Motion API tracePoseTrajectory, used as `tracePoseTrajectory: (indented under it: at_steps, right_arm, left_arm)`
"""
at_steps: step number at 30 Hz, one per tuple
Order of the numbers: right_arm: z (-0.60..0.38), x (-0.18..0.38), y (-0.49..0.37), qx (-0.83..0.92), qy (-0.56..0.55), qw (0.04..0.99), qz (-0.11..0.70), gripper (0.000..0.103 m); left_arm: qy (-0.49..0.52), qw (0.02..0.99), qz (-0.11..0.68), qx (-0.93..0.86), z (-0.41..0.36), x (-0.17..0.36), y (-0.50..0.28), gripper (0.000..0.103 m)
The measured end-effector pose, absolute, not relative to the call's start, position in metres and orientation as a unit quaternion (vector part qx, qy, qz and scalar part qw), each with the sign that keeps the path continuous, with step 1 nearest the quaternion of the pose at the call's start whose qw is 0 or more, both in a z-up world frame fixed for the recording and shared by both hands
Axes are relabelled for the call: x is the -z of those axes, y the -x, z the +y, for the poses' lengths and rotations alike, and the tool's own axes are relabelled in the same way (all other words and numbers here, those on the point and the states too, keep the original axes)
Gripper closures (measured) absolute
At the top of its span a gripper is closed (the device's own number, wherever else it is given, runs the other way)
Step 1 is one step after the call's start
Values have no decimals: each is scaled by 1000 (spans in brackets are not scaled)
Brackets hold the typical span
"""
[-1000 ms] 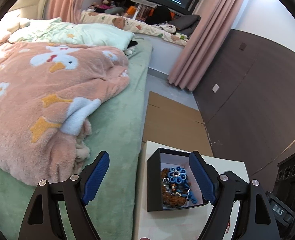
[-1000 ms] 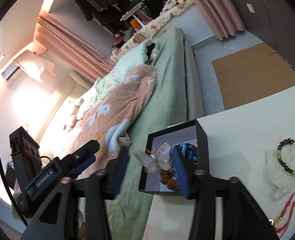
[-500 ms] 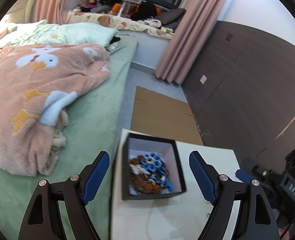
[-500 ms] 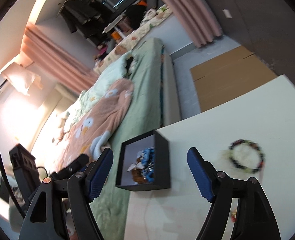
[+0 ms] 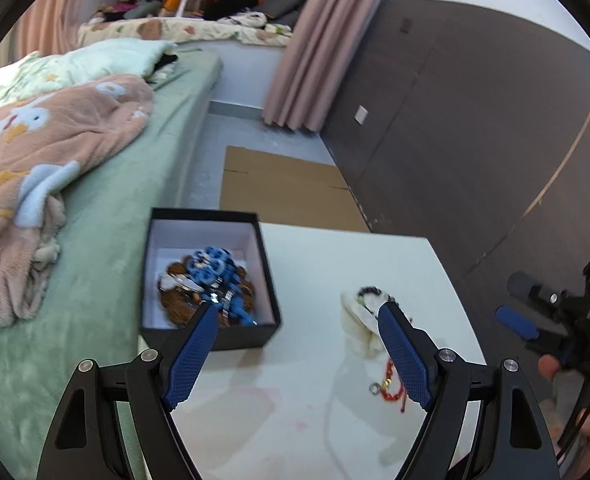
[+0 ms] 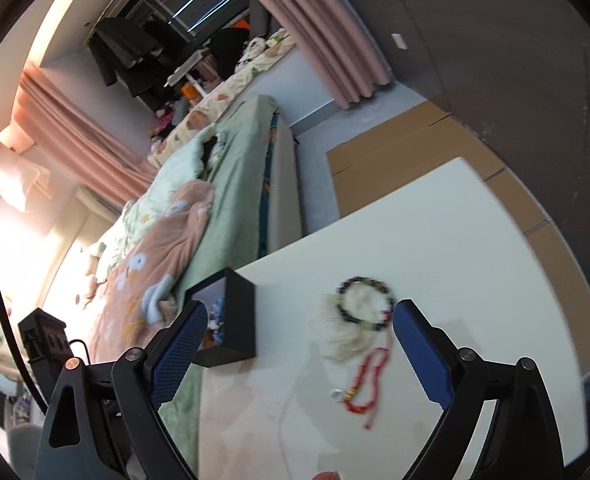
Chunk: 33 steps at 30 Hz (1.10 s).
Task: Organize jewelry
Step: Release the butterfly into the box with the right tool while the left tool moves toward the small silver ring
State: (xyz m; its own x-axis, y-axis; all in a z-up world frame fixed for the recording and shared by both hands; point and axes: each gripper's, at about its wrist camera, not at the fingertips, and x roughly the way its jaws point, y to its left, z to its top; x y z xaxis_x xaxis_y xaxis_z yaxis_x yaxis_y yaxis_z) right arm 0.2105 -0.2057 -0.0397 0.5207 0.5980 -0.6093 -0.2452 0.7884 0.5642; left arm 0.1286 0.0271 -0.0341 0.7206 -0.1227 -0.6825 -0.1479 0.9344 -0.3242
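The black box is standing open at the corner of the white worktop nearest the bed, and it is being used as the landmark here: a pile of jewelry, blue flower-shaped pieces over brown beaded ones, is lying inside it, apparently gathered there so that loose pieces are kept together. To the right of the box, apart from it on the bare worktop, a dark beaded bracelet is resting on a white pouch-like cloth, and just nearer the cameras than that a red beaded string with a small gold clasp is lying stretched out; these two are judged to be the pieces not yet sorted. The left hand-held gripper is being held over the worktop with its jaws wide and nothing between them, its left finger overlapping the near wall of the box and its right finger overlapping the cloth in its own view. The right hand-held gripper is being carried farther right of the box, its jaws opening and empty, with the bracelet and the red string lying ahead between its fingers but untouched. The wide stance is probably being kept so that a bracelet can be straddled. A fingertip of the person is showing at the lower edge of the right wrist view.
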Motion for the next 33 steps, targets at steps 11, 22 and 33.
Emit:
tracePoseTrajectory:
  at_steps: [11,22,33]
  right_arm:
    - [-244,42,-206,-189,-178,863,433,17]
    - [-254,69,-207,-165,-167,836,496,35]
    - [-277,76,-213,-145,-195,820,518,35]
  left_arm:
    - [105,900,422,37,-20,61,-140,45]
    - [52,874,475,84,-58,102,-145,57]
    - [-37,870,482,93,-95,123,-144,57]
